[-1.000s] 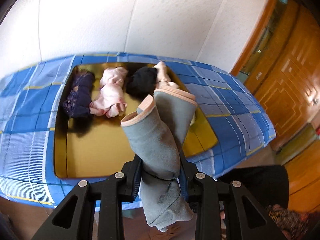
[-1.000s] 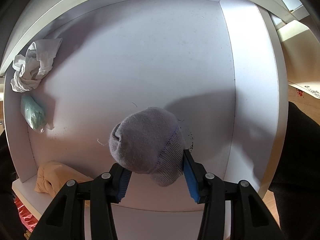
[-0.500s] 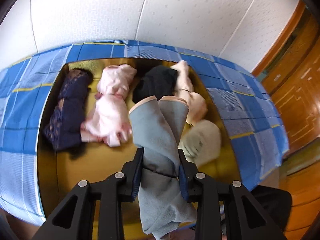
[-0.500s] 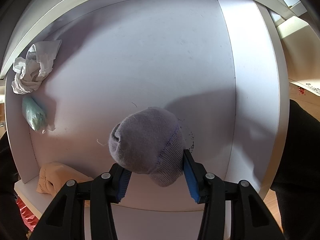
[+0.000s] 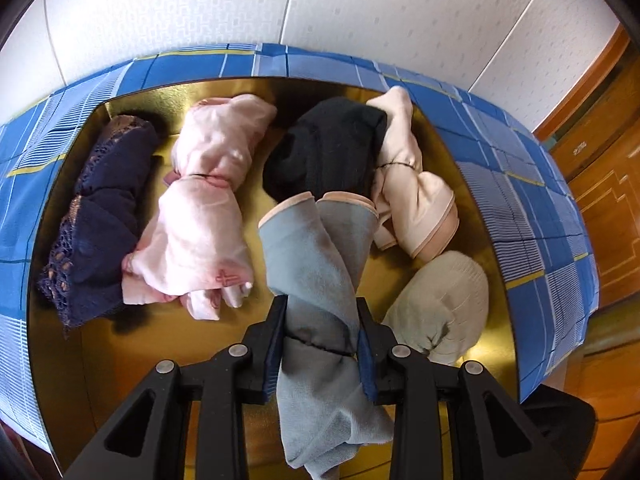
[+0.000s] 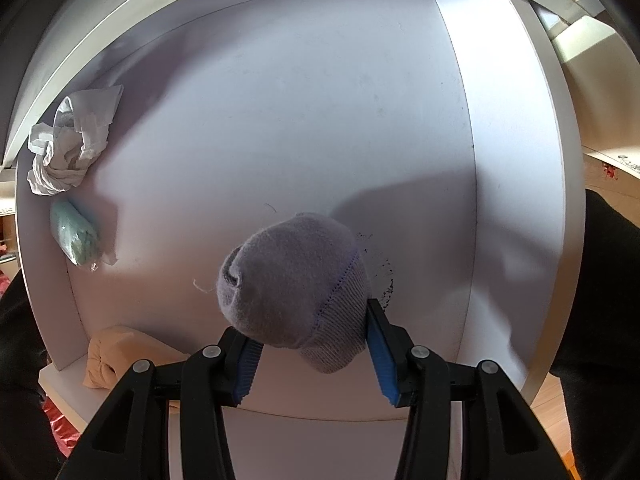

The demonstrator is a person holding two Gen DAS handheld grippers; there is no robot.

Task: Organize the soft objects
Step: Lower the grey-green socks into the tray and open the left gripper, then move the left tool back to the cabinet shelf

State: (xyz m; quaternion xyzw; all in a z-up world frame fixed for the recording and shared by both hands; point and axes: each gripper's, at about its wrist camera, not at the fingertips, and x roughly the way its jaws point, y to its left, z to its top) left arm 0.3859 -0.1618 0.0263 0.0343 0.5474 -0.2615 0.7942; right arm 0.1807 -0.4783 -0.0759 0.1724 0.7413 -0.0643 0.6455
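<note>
Left gripper [image 5: 320, 328] clamps a grey-blue sock bundle [image 5: 316, 256] above the gold tray [image 5: 100, 360]; right gripper [image 6: 310, 344] clamps a lavender sock ball [image 6: 292, 284] over the white shelf [image 6: 320, 120]

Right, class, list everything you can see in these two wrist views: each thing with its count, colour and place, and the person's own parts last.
Gold tray: 1, gold, on the blue checked cloth.
Blue checked cloth: 1, blue with yellow lines, under the tray.
Lace bundle: 1, navy, tray's left end.
Pink bundle: 1, pale pink, beside the navy one.
Black bundle: 1, black, tray's far middle.
Peach bundle: 1, peach, right of the black one.
Beige roll: 1, grey-beige, tray's near right.
White box: 1, white.
White rag: 1, box's left wall.
Mint roll: 1, below the rag.
Left claw: shut on grey-blue bundle.
Right claw: shut on lilac sock ball.
</note>
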